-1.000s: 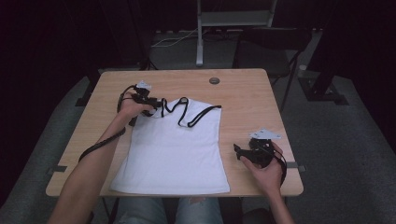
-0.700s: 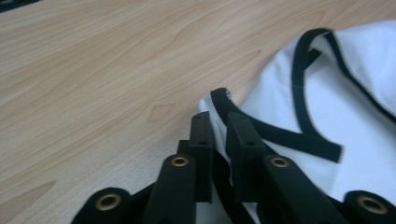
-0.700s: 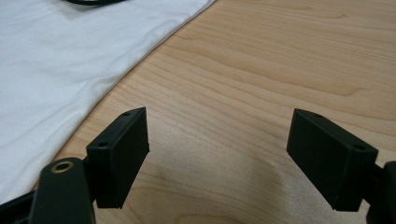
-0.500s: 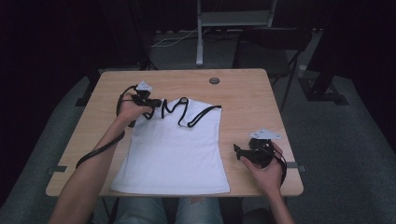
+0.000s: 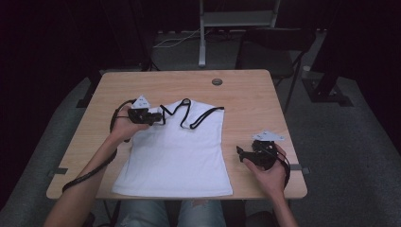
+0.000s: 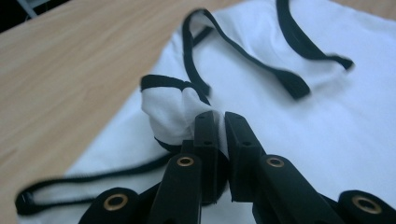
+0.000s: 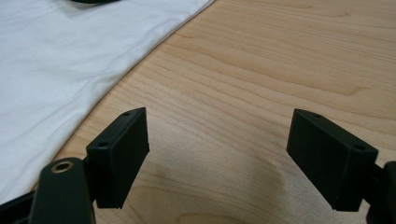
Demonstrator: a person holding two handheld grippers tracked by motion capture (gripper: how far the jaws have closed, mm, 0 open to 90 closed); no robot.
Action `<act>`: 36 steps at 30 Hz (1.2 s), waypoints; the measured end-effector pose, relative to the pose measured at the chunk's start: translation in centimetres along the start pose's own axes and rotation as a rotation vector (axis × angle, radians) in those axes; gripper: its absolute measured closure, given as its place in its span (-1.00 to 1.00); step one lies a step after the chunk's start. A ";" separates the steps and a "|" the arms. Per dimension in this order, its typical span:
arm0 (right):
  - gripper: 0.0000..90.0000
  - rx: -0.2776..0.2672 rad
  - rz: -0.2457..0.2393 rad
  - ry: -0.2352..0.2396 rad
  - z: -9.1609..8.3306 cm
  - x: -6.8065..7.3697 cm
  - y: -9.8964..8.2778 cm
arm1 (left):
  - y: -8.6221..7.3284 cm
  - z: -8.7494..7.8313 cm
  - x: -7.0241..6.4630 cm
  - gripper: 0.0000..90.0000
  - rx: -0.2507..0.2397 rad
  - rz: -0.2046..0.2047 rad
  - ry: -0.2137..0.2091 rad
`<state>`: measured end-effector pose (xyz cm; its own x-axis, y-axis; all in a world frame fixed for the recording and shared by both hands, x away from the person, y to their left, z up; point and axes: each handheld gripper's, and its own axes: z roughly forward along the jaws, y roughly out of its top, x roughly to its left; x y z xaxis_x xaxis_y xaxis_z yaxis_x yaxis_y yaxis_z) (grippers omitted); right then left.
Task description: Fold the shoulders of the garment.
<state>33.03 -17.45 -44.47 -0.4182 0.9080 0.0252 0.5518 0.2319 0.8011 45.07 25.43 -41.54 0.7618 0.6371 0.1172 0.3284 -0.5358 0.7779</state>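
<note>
The left gripper (image 5: 158, 116), clamped on the tank top's (image 5: 179, 156) upper-left shoulder strap (image 6: 170, 109), has the garment extending toward lower right, where the right gripper (image 5: 241, 153) waits with jaws spread.

The top (image 5: 176, 156) is white, with thin black edging and black straps (image 6: 243, 60) (no print on it). The table (image 5: 246, 97) is light brown wood with soft darker lines in the grain. A small round grey disc (image 5: 217, 82) sits on it. Both grippers are black: the left gripper (image 6: 219, 126) and the right gripper (image 7: 217, 154).
</note>
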 end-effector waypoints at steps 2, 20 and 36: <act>-0.55 0.002 -0.001 0.000 0.0 0.0 0.0 | -0.6 -0.3 -0.5 0.84 0.018 0.020 -0.013; -0.56 0.000 0.001 0.005 0.0 0.0 0.0 | -2.8 -3.6 -1.9 0.37 0.047 0.101 -0.028; -0.55 0.016 -0.154 0.069 3.1 4.0 6.4 | 1.0 -2.8 -3.7 0.07 0.009 0.186 -0.029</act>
<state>37.16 -11.23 -41.09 -0.5468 0.8353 -0.0563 0.4886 0.3730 0.7887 41.06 24.10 -39.42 0.8255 0.5104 0.2410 0.1849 -0.6479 0.7389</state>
